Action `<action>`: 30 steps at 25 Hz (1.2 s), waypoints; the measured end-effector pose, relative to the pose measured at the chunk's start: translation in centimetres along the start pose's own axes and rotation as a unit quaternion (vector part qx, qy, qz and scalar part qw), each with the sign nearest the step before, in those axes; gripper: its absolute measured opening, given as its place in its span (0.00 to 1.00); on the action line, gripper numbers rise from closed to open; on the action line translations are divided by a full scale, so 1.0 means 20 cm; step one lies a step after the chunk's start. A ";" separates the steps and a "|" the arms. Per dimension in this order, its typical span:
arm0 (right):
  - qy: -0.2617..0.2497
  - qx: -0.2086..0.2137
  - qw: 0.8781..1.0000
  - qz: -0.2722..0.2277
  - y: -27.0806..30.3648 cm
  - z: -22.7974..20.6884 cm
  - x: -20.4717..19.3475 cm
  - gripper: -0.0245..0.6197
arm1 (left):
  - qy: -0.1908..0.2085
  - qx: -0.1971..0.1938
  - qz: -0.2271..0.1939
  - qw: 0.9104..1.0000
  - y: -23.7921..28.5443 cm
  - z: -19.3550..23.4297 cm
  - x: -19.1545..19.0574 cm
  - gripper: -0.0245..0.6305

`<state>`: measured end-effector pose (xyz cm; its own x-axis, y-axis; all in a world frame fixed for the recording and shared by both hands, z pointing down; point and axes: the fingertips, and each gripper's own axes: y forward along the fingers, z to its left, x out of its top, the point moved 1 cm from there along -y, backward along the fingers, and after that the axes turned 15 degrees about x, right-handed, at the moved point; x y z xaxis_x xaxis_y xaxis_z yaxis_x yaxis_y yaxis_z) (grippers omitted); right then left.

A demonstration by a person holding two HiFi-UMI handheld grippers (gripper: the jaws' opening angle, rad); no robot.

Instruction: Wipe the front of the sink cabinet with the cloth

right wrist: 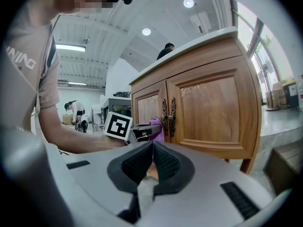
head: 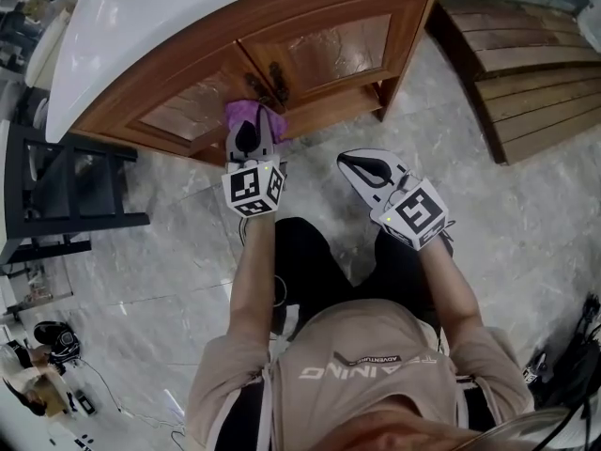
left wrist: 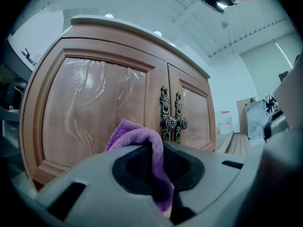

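1. While the left gripper (head: 249, 142) pinched the purple cloth (head: 252, 117) close at the sink cabinet (head: 329, 59) front, wiping seemed in hand.
2. The right gripper (head: 364, 167) hung aside, jaws pressed together, empty.
3. The next move called for steady pressure across both doors.

A large hall used as a work space: a lone wooden sink cabinet (head: 338, 50) on marble-look floor tiles (head: 188, 252), a high white ceiling (right wrist: 156, 13) with round lamps (right wrist: 188, 3), loose cables (head: 575, 360) nearby, another person (right wrist: 75, 111) bent over far off.
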<state>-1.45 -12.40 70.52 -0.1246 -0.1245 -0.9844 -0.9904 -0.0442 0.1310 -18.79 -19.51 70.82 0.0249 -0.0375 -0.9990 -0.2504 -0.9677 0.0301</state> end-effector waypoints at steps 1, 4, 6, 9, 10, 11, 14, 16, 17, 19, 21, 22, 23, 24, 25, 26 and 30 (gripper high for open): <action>0.002 -0.003 1.000 -0.001 -0.01 -0.01 0.00 0.06 | 0.001 -0.004 0.002 1.000 0.00 -0.01 -0.01 0.09; 0.008 -0.010 1.000 -0.006 -0.03 -0.03 -0.01 0.06 | 0.015 -0.027 0.003 1.000 -0.01 -0.11 -0.01 0.09; 0.010 -0.011 1.000 -0.009 -0.04 -0.04 -0.01 0.06 | 0.021 -0.046 0.001 0.999 0.00 -0.19 0.00 0.09; 0.013 -0.012 1.000 -0.010 -0.05 -0.04 -0.02 0.06 | 0.027 -0.072 0.004 0.997 0.02 -0.30 0.00 0.09; 0.014 -0.014 1.000 -0.009 -0.06 -0.04 -0.02 0.06 | 0.027 -0.079 0.005 0.997 0.03 -0.33 0.00 0.09; 0.015 -0.016 1.000 -0.009 -0.07 -0.05 -0.02 0.06 | 0.027 -0.084 0.005 0.996 0.05 -0.36 -0.01 0.09; 0.015 -0.024 1.000 -0.009 -0.09 -0.06 -0.03 0.06 | 0.041 -0.103 0.005 0.994 0.07 -0.44 -0.02 0.09; 0.016 -0.030 0.999 -0.009 -0.11 -0.07 -0.03 0.06 | 0.042 -0.112 0.007 0.993 0.09 -0.48 -0.03 0.09; 0.017 -0.034 0.999 -0.009 -0.13 -0.08 -0.04 0.06 | 0.039 -0.115 0.008 0.993 0.11 -0.51 -0.03 0.09; 0.018 -0.041 0.999 -0.008 -0.15 -0.09 -0.04 0.06 | 0.038 -0.127 0.012 0.991 0.13 -0.57 -0.05 0.09; 0.018 -0.047 0.999 -0.007 -0.19 -0.10 -0.04 0.06 | 0.036 -0.141 0.015 0.989 0.16 -0.64 -0.06 0.09; 0.018 -0.051 0.999 -0.005 -0.21 -0.11 -0.04 0.06 | 0.031 -0.147 0.015 0.989 0.18 -0.68 -0.06 0.09; 0.018 -0.054 0.998 -0.003 -0.22 -0.11 -0.04 0.06 | 0.027 -0.154 0.012 0.988 0.19 -0.72 -0.06 0.09; 0.019 -0.058 0.998 -0.002 -0.24 -0.12 -0.05 0.06 | 0.028 -0.161 0.009 0.986 0.21 -0.76 -0.06 0.09; 0.019 -0.062 0.998 -0.001 -0.26 -0.12 -0.05 0.06 | 0.033 -0.168 0.005 0.985 0.22 -0.81 -0.06 0.09; 0.019 -0.066 0.998 0.001 -0.28 -0.13 -0.05 0.06 | 0.038 -0.175 0.003 0.984 0.22 -0.85 -0.06 0.09; 0.022 -0.092 0.996 0.003 -0.38 -0.16 -0.06 0.06 | 0.042 -0.202 0.002 0.979 0.25 -1.01 -0.05 0.09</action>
<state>6.46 -15.17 71.04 -0.1240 -0.1676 -0.9780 -0.9615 -0.2234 0.1602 -0.54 -29.43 72.65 0.1075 -0.0446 -0.9932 0.1519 -0.9865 0.0607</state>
